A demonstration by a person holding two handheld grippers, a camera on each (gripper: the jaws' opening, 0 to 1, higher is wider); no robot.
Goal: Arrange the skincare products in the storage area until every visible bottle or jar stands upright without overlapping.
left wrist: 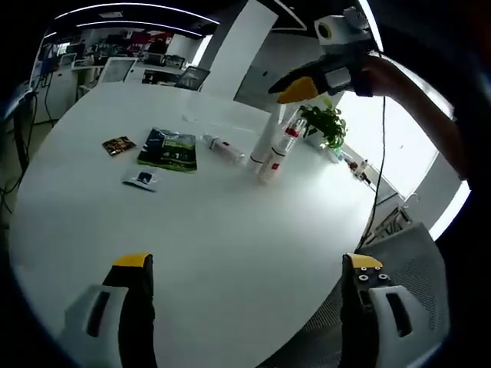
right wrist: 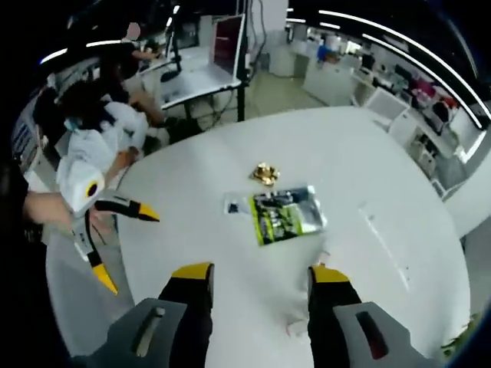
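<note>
While both tools were held spread and empty above the white counter, the left tool was seen near, and the right tool hung above two upright bottles at the far right. A small bottle lay toppled beside them. It was judged that a careless descent could knock the standing pair over.

A round white table fills an open office, desks at eleven o'clock, ceiling light strips overhead.
</note>
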